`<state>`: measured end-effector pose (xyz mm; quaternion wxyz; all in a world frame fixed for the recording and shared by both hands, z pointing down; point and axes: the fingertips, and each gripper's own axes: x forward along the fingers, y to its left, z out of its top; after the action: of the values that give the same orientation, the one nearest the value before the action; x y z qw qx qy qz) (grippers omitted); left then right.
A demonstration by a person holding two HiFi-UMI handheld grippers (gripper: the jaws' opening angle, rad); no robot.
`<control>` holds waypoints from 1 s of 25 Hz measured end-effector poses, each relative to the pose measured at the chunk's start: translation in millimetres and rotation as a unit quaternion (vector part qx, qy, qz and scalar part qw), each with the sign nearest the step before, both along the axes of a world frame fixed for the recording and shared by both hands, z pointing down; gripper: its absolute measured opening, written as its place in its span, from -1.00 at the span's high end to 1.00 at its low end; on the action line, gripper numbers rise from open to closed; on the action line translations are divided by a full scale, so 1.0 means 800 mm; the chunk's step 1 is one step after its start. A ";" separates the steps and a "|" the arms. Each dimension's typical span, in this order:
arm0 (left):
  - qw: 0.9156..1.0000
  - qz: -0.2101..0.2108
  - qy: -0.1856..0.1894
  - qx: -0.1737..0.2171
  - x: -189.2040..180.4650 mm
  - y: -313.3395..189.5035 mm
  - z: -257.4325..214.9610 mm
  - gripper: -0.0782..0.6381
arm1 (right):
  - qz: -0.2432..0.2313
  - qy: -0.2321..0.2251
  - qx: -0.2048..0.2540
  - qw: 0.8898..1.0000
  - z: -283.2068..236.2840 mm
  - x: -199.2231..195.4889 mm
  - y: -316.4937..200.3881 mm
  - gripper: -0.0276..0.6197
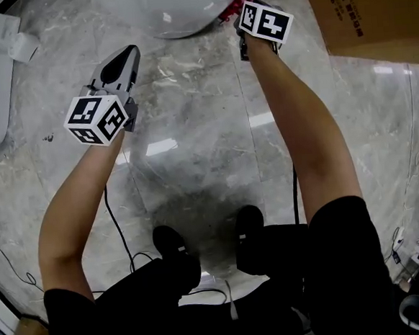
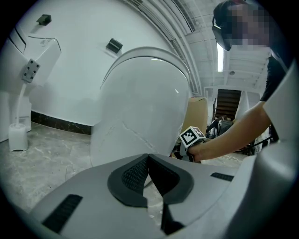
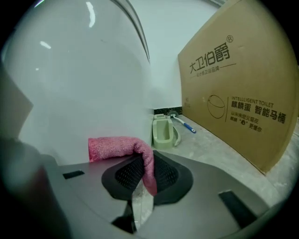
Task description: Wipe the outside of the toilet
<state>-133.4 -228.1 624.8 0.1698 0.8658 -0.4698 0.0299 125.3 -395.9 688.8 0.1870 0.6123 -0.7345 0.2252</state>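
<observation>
Writing: cardboard box point(image 3: 238, 93) on the floor point(image 1: 193, 143), right of the toilet point(image 3: 70, 84), printed "大卫伯爵", "INTELLIGENT TOILET" and "智能马桶". The small line beneath is too fine to read.
Count: one toilet, one pink cloth point(image 3: 119, 145), two tools, two marker cubes, one box, one green holder point(image 3: 164, 133), one blue-handled brush point(image 3: 184, 123), one white brush in its stand point(image 2: 18, 126).
Left tool point(image 2: 148, 161): pads pressed together with nothing between them. It points at the toilet's side and is apart from it.
Right tool point(image 3: 142, 163): pinching the pink cloth. The cloth's free end lies close against the toilet's lower shell; contact cannot be confirmed.
Toilet: a rounded white shell standing on the grey marble floor by the wall.
Cut off: the head view shows only the toilet's lower curve at the top edge. The right tool's tip there is hidden behind its cube.
</observation>
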 end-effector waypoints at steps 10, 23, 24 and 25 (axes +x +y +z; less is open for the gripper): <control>0.993 0.026 -0.110 -0.023 -0.021 0.039 -0.085 0.74 | -0.040 0.008 0.027 0.999 -0.141 0.019 0.100 0.72; 0.999 0.023 -0.048 0.014 0.029 0.132 -0.600 0.74 | -0.170 -0.059 0.062 0.982 -0.653 0.045 0.295 0.72; 0.999 0.012 -0.032 0.013 0.033 0.144 -0.639 0.74 | -0.173 -0.071 0.076 0.979 -0.703 0.050 0.306 0.72; 1.000 0.007 -0.022 0.014 0.040 0.157 -0.676 0.74 | -0.176 -0.081 0.090 0.977 -0.752 0.056 0.317 0.72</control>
<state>-101.5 -102.8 83.9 0.1470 0.8702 -0.4682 0.0436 170.0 -142.2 87.5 0.1075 0.4673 -0.8608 0.1705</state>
